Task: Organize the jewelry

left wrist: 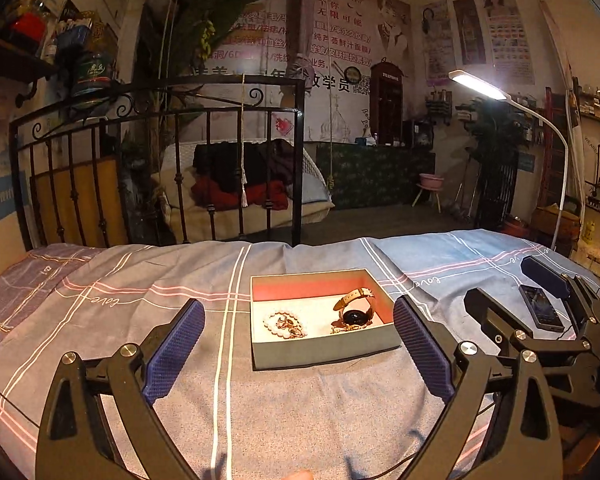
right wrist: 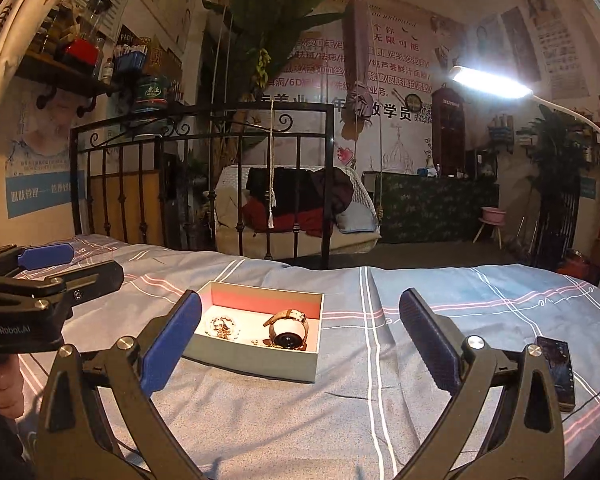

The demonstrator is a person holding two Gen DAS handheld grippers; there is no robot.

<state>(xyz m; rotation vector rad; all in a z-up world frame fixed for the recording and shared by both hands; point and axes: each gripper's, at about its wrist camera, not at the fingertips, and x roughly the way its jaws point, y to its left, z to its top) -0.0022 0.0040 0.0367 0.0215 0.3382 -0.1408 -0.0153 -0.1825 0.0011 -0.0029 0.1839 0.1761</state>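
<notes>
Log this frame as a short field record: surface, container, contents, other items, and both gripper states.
surface: bed with a striped blue-grey sheet
container: open shallow box, pink inner walls, resting on the sheet
contents: watch with a tan strap on the right; pale bead bracelet on the left; small gold pieces, too small to identify
other items: phone lying on the sheet, right of the box
left gripper: open, empty, short of the box
right gripper: open, empty, short of the box

One box (left wrist: pixel 324 344), one watch (left wrist: pixel 356 308), one bead bracelet (left wrist: pixel 282 324), perhaps several small rings (left wrist: pixel 290 326), one phone (left wrist: pixel 540 308).
</notes>
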